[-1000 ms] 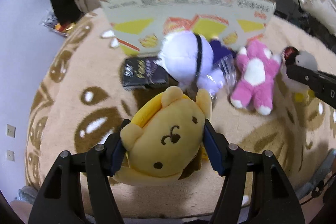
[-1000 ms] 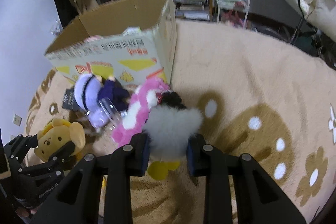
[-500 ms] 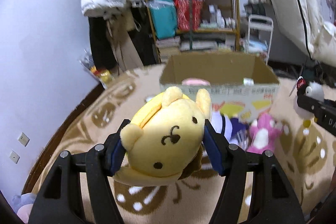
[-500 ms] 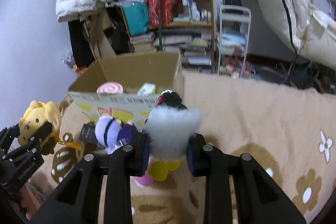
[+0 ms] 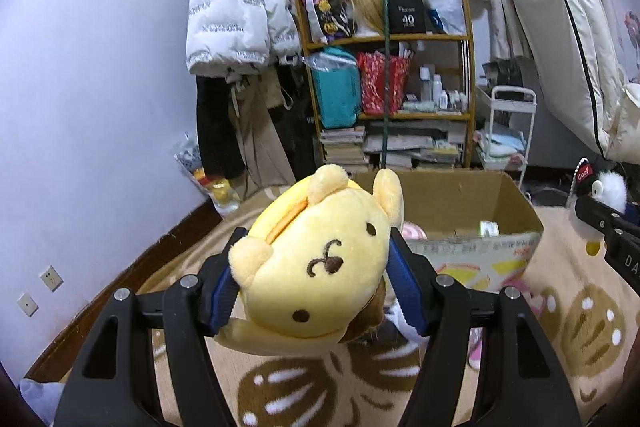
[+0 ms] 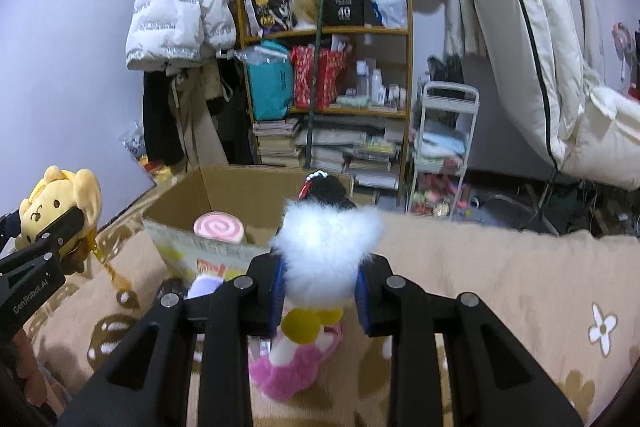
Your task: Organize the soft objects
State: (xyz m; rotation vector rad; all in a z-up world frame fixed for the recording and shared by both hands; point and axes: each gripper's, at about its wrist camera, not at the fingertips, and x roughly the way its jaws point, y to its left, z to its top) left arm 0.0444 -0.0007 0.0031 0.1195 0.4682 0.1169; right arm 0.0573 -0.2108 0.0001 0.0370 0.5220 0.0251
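Note:
My left gripper (image 5: 316, 279) is shut on a yellow dog plush (image 5: 312, 259), held in the air in front of the open cardboard box (image 5: 516, 203). My right gripper (image 6: 320, 275) is shut on a white fluffy penguin plush (image 6: 326, 251) with a black head and yellow feet, held above the rug before the box (image 6: 224, 187). A pink swirl plush (image 6: 218, 228) lies inside the box. A pink-and-white plush (image 6: 288, 371) and a purple-and-white plush (image 6: 202, 285) lie on the rug below. The left gripper with the yellow plush (image 6: 60, 203) shows at the right wrist view's left edge.
The beige rug (image 6: 500, 287) has brown patterns. Behind the box stand a wooden shelf (image 5: 400, 87) full of books and bags, a white cart (image 6: 444, 147), a hanging white jacket (image 5: 236, 15) and a leaning mattress (image 6: 532, 47).
Both grippers have risen from the rug with their plushes and tilted up, so the box opening and the room behind come into view. Both stay shut on their plushes.

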